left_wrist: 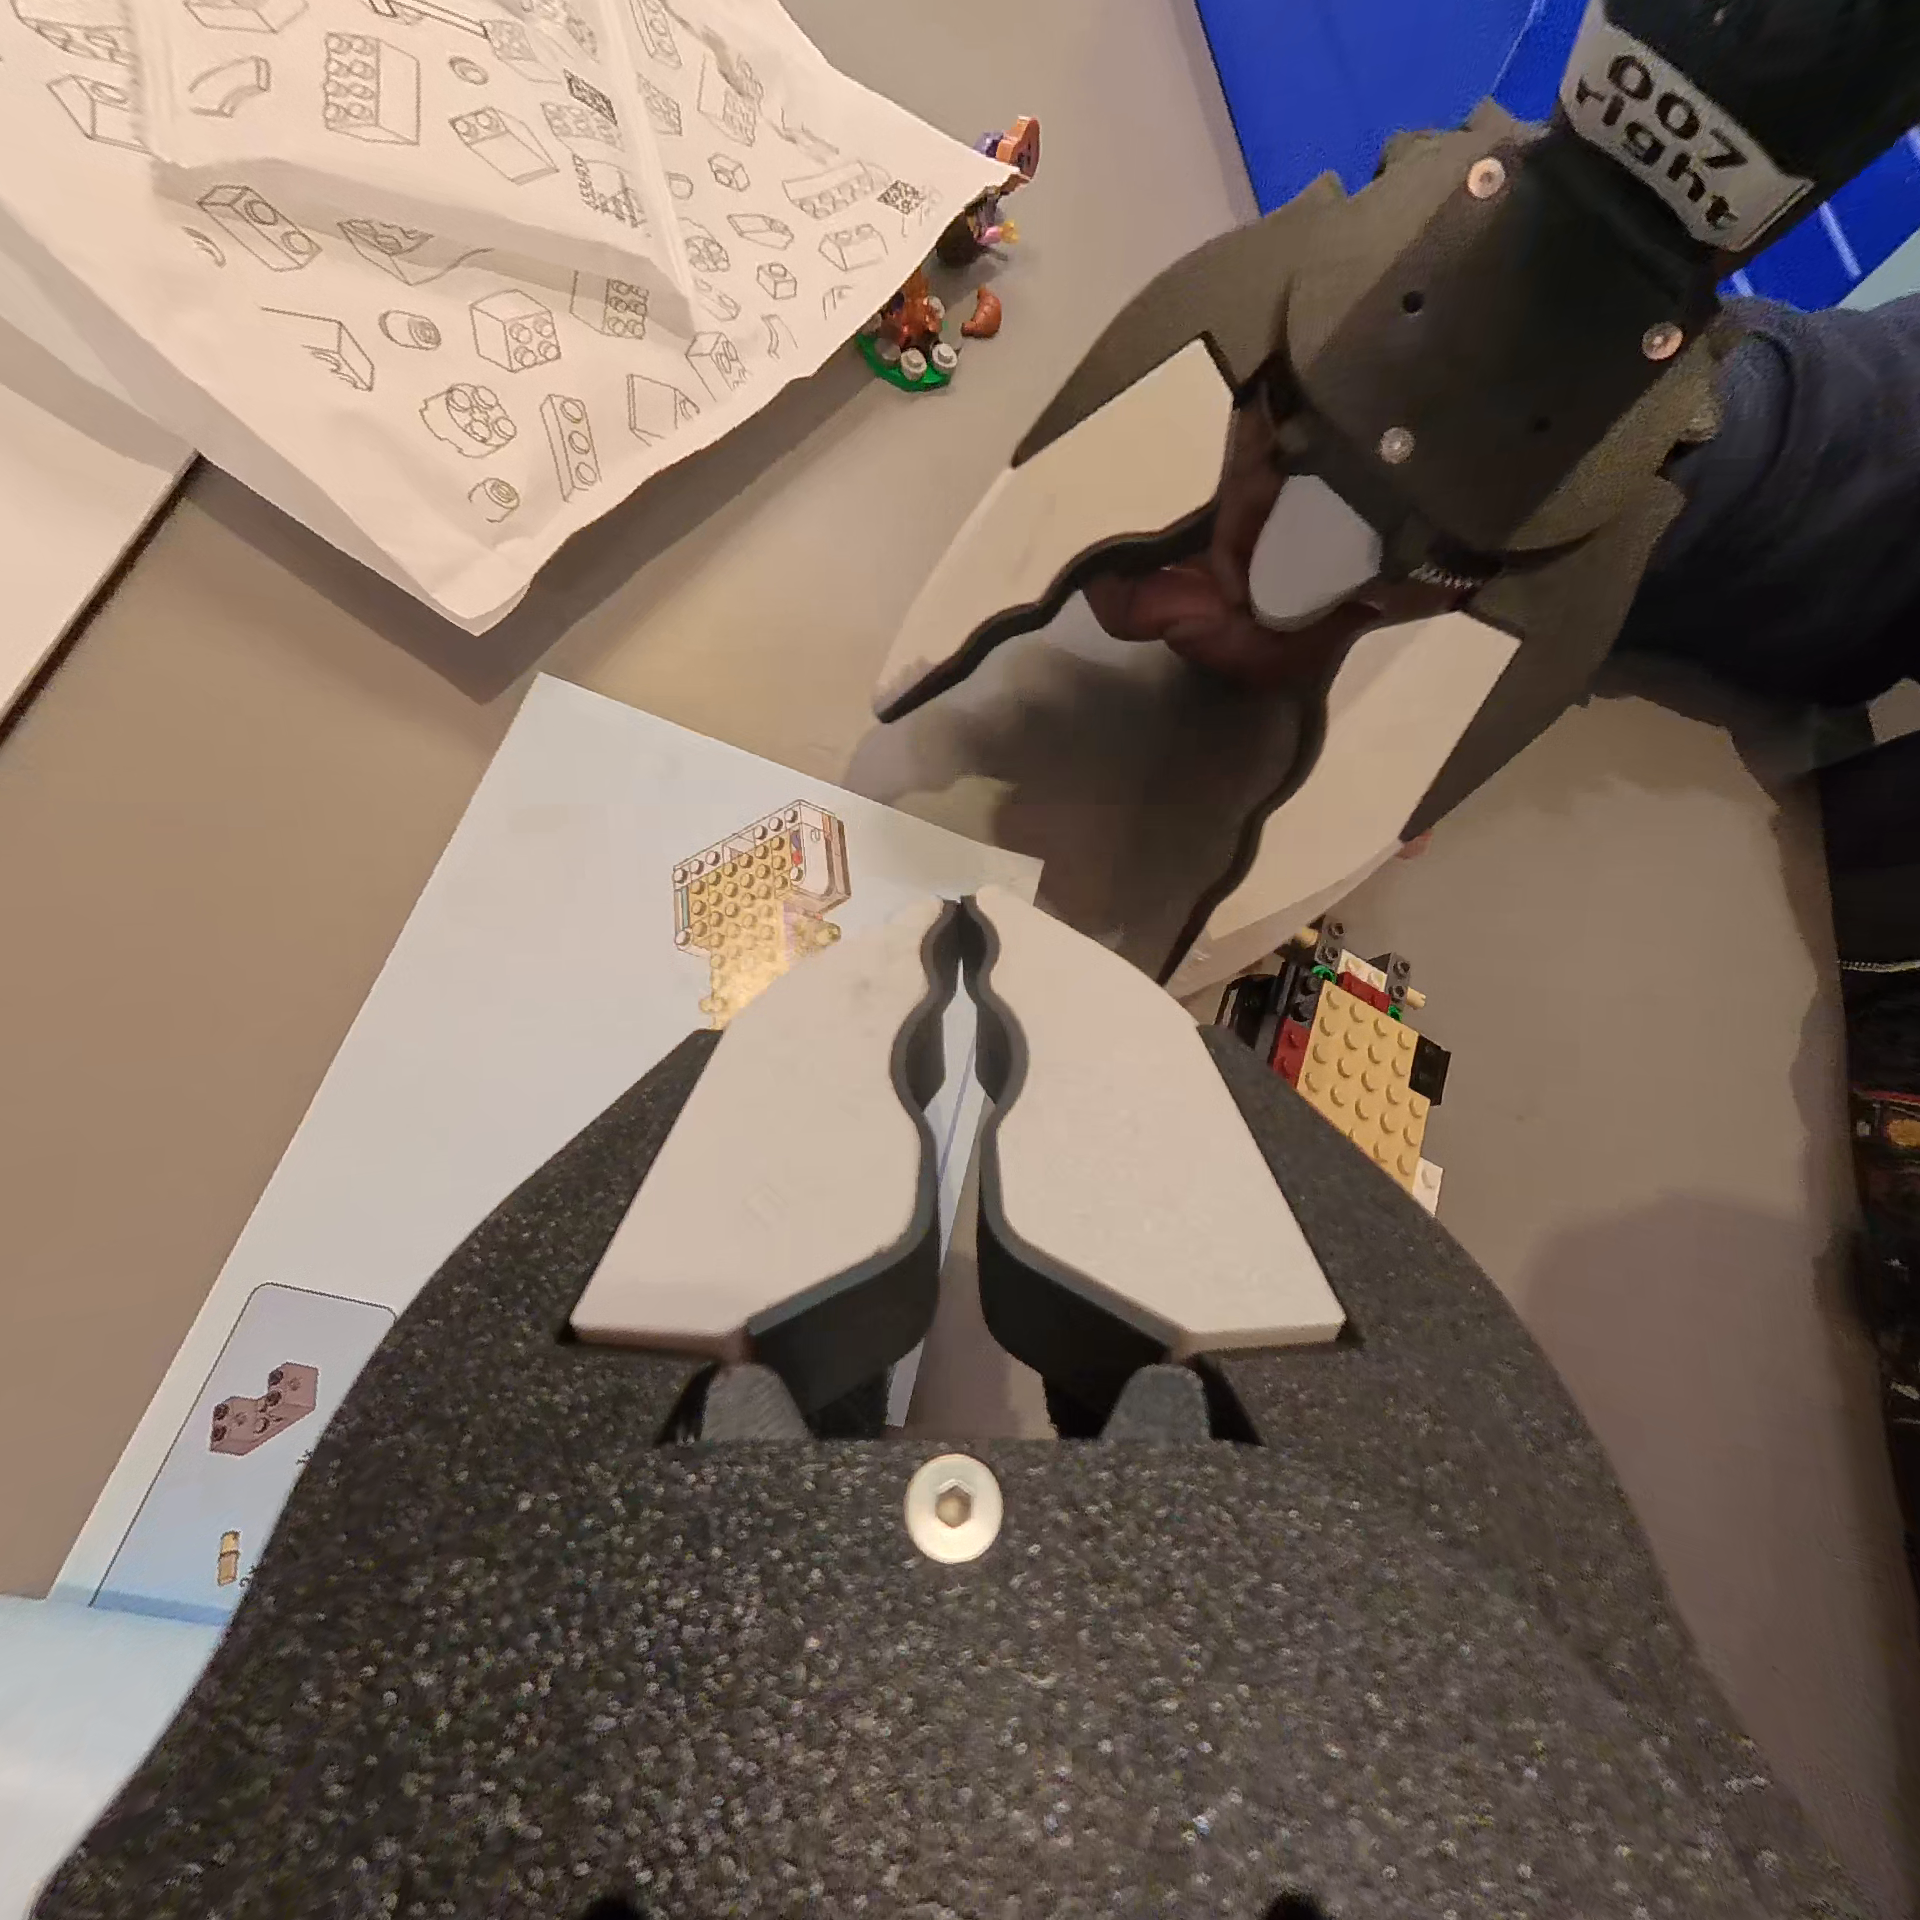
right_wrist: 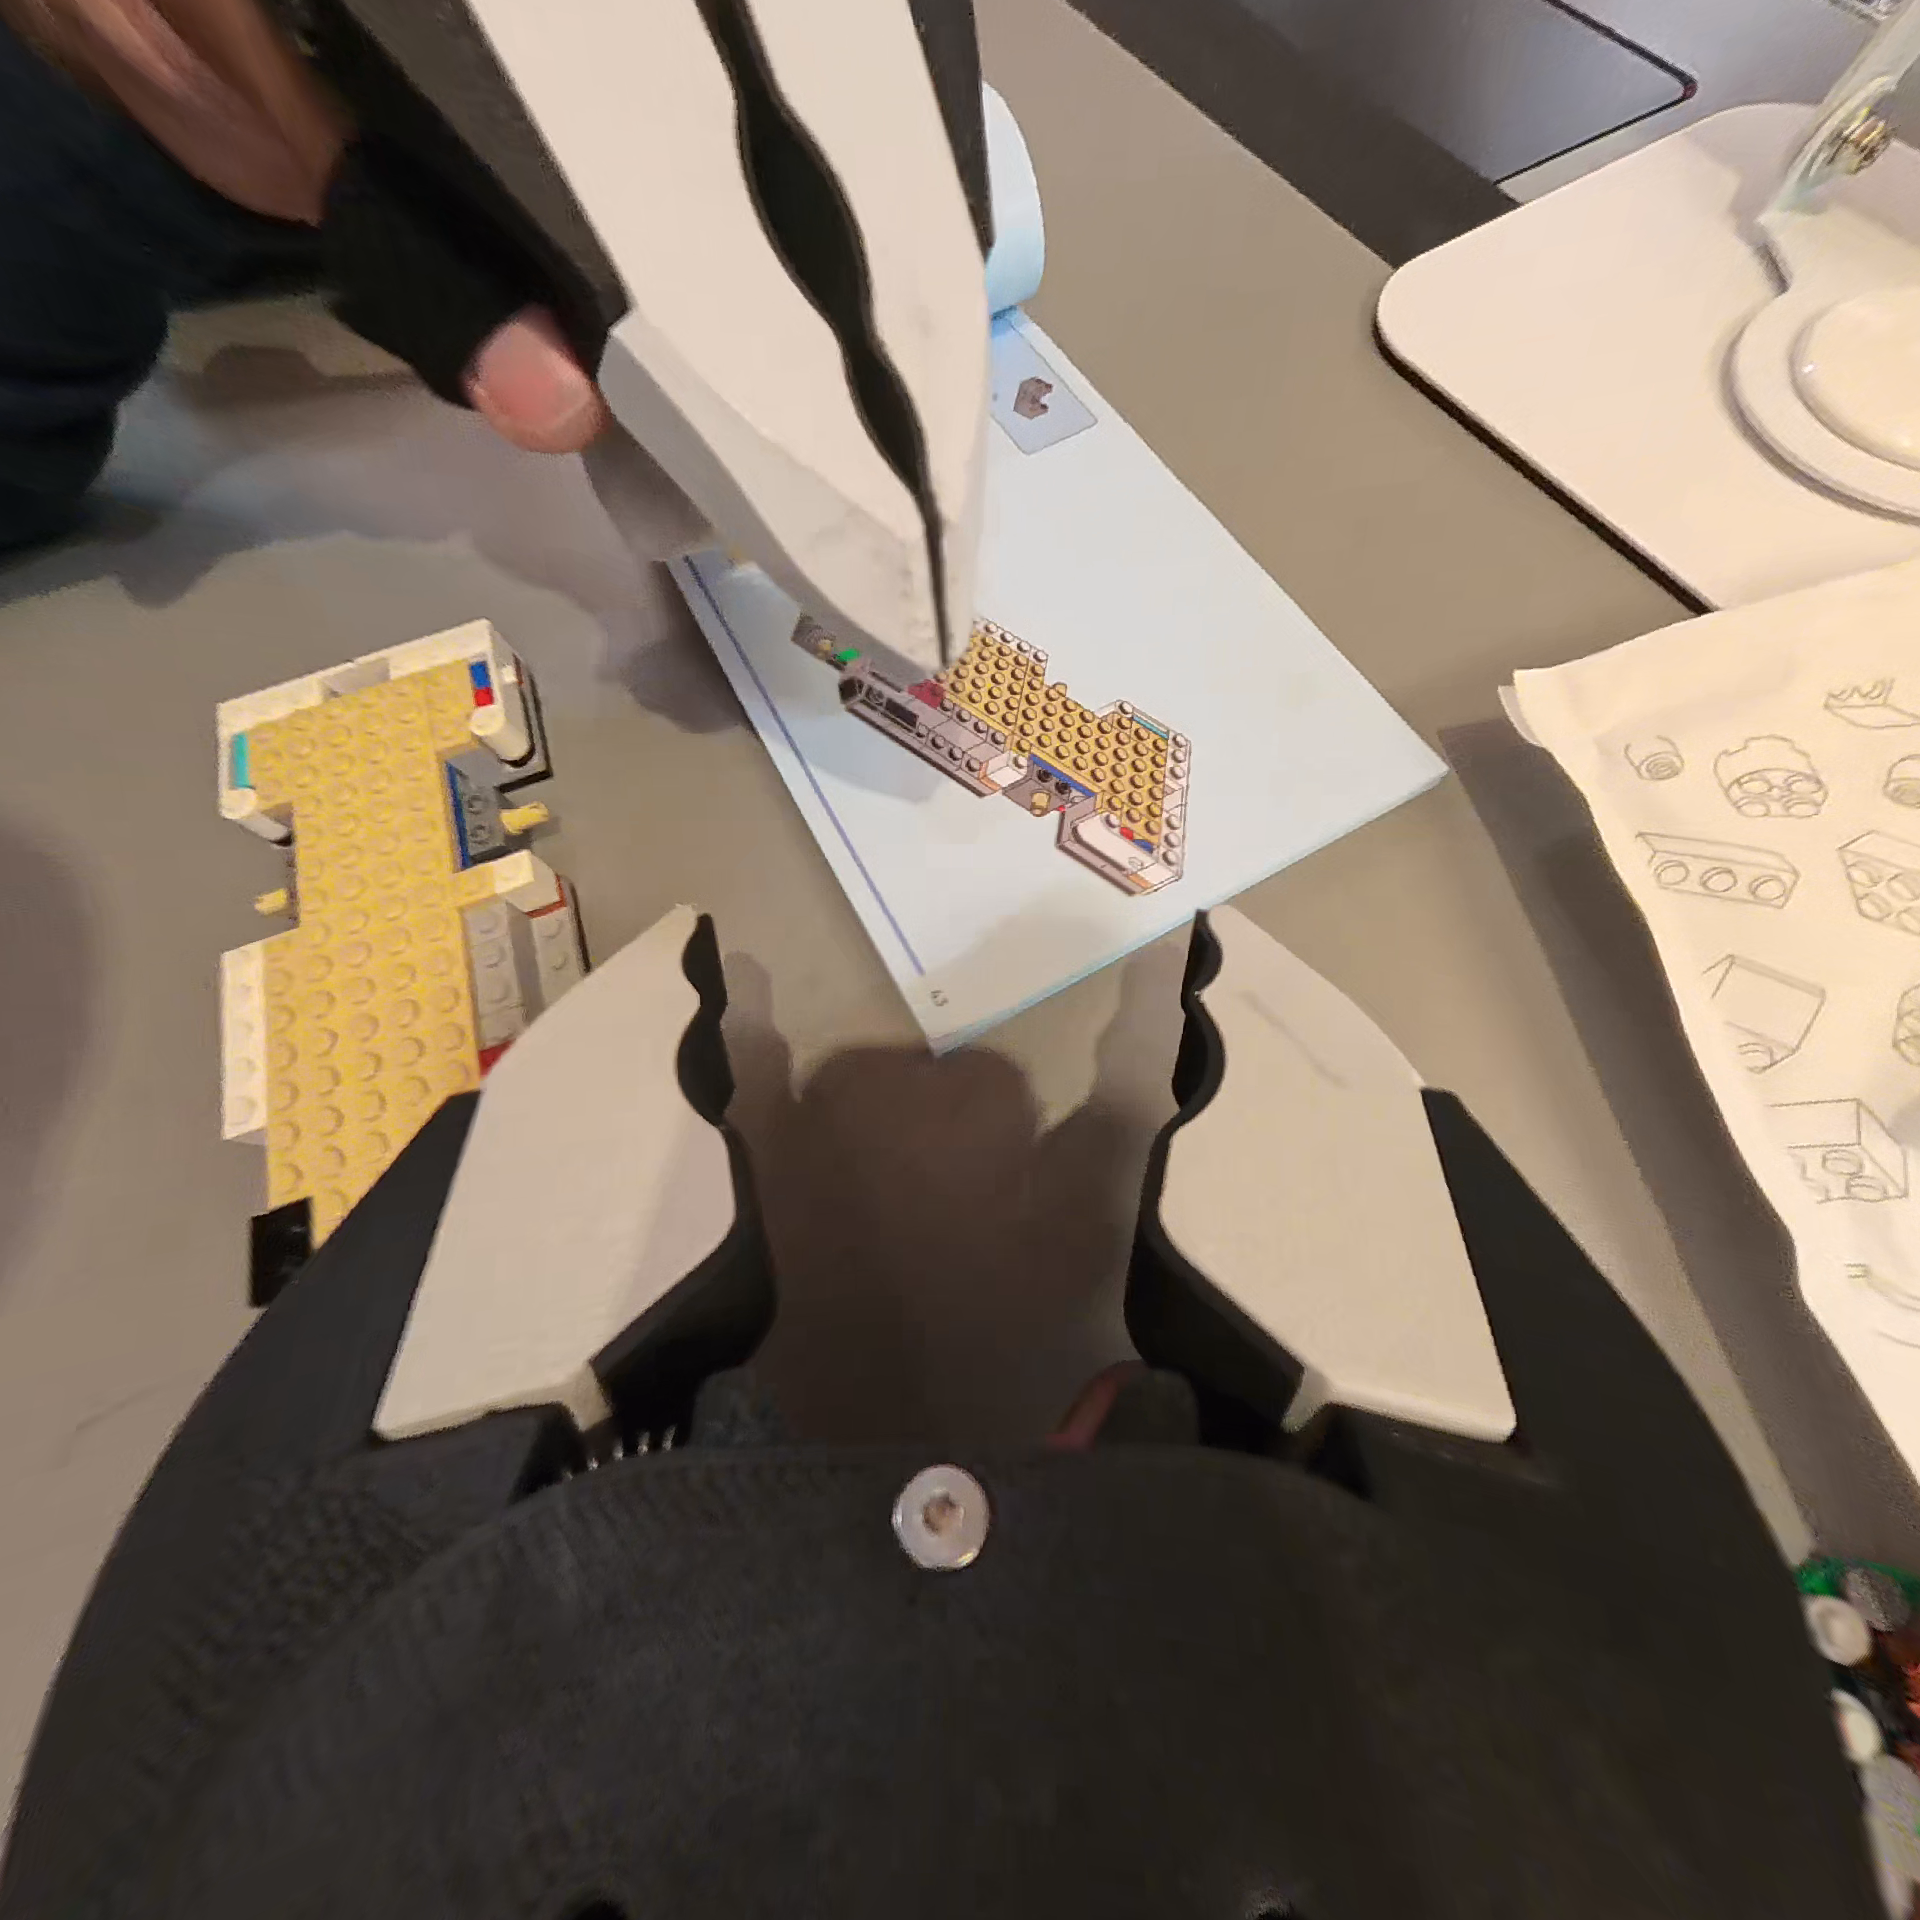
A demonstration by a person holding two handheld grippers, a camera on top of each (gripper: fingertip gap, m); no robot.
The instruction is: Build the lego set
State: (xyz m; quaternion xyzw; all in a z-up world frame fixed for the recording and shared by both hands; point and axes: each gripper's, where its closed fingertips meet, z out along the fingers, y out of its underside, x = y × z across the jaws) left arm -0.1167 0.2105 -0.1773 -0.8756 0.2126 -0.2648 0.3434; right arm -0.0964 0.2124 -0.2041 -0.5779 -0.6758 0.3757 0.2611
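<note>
Left gripper (left_wrist: pixel 961 906): fingers pressed together at the tips, nothing between them; tips sit on or just above the pale-blue instruction booklet (right_wrist: pixel 1195 582), at the printed model drawing — contact with the page cannot be told. Right gripper (right_wrist: pixel 945 935): fingers spread wide, grasp bare, hovering over the grey table (right_wrist: pixel 1299 312) above the booklet's near corner; no pad touches anything. Brick model (right_wrist: pixel 364 914): tan studded plate with white, grey, black and red bricks along the edges, lying flat on the table, studs up. Its long axis runs roughly along the right gripper's line of sight; the wider T-shaped end points away from that gripper, the black-tipped narrow end toward it. Posn: just beside the right gripper's left finger (right_wrist: pixel 582 1143), which overlaps the model's near edge in the right wrist view — touching or not cannot be told; model lies apart from the booklet, to its left. White paper bag (left_wrist: pixel 468 312) printed w/ brick outlines lies right of the booklet in the right wrist view; contents not visible. Small brown and green brick figures (left_wrist: pixel 914 332) stand by its edge. White mat (right_wrist: pixel 1558 343) at far right carries a clear stand. A person's hand (right_wrist: pixel 499 353) in a black fingerless glove grips the left tool.
</note>
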